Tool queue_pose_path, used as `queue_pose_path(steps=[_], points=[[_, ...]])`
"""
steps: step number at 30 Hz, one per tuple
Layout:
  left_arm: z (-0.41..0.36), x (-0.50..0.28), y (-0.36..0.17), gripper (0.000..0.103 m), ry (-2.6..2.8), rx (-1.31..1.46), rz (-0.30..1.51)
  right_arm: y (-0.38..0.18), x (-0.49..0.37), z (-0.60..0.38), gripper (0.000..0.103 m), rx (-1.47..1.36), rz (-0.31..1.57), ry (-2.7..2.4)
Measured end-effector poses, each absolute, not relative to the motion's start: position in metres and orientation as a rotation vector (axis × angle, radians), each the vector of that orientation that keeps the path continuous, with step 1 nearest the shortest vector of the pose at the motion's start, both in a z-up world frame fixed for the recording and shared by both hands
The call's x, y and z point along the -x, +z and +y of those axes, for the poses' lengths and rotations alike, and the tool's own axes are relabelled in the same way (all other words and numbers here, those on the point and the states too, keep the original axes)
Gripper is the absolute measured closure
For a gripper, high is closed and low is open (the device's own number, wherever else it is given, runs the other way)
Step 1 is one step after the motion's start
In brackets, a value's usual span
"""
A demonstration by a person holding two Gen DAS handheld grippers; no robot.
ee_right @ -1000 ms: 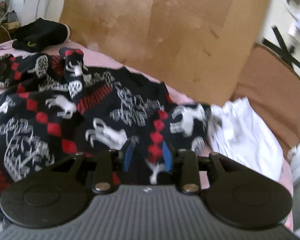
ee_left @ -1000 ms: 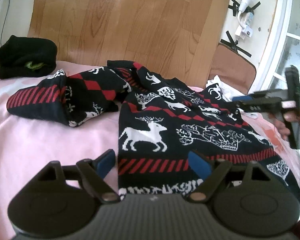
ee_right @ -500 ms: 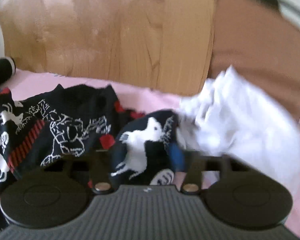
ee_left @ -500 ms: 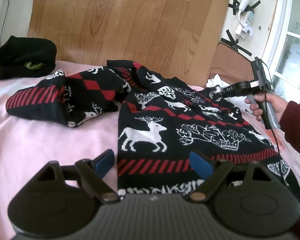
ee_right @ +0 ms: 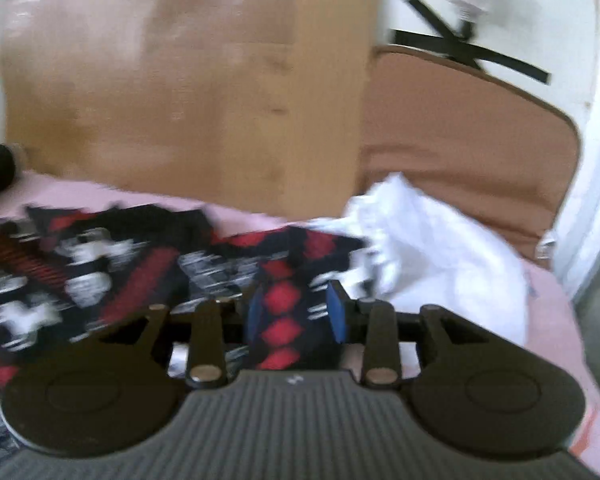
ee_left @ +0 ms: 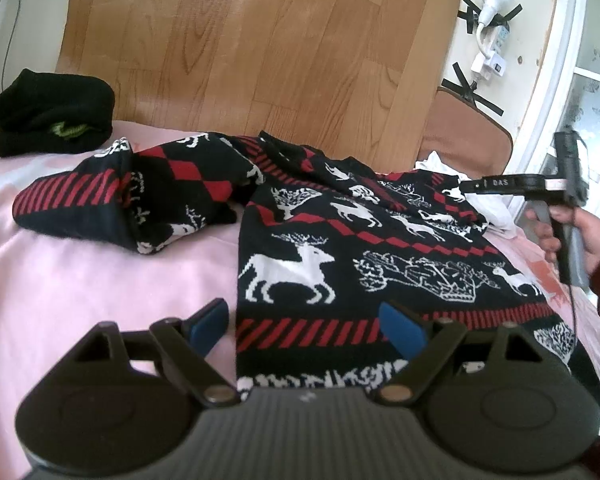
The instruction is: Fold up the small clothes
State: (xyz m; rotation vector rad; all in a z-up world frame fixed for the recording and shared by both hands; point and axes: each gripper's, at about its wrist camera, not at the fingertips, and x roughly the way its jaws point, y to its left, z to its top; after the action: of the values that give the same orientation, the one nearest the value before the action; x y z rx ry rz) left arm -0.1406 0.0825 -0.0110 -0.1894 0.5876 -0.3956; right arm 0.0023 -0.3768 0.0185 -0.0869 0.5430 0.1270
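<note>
On the pink bed point(ee_left: 100, 280), sweater point(ee_left: 360, 248) lies spread; right tool point(ee_right: 296, 316) pinches its sleeve beside white cloth point(ee_right: 440, 264), left tool point(ee_left: 304, 320) gapes empty: may snag that cloth.

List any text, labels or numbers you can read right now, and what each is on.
"DAS": white letters on the black body of the right gripper, seen from the left wrist view.
Power strip on the wall: marks too small to read.
Sweater: deer and tree patterns only, no words.
Right wrist view: blurred, nothing readable.
</note>
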Motion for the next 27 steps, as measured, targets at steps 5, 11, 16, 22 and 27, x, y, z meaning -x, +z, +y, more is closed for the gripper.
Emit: queue_pose_path(steps=[5, 11, 16, 22, 27], points=[[0.083, 0.147, -0.008, 0.012, -0.381, 0.192, 0.566, 0.008, 0.002, -0.356, 0.065, -0.062, 0.622, 0.316], [0.098, 0.168, 0.012, 0.005, -0.383, 0.206, 0.41, -0.012, 0.005, -0.328, 0.065, -0.165, 0.674, 0.354], [0.106, 0.155, 0.004, 0.005, -0.269, 0.175, 0.461, -0.029, 0.009, -0.329, 0.064, -0.161, 0.624, 0.349], [0.118, 0.138, -0.008, 0.006, -0.2, 0.245, 0.546, -0.028, 0.012, -0.336, 0.064, -0.195, 0.622, 0.348], [0.121, 0.135, -0.012, 0.007, -0.179, 0.251, 0.573, -0.029, 0.014, -0.338, 0.064, -0.228, 0.62, 0.343]])
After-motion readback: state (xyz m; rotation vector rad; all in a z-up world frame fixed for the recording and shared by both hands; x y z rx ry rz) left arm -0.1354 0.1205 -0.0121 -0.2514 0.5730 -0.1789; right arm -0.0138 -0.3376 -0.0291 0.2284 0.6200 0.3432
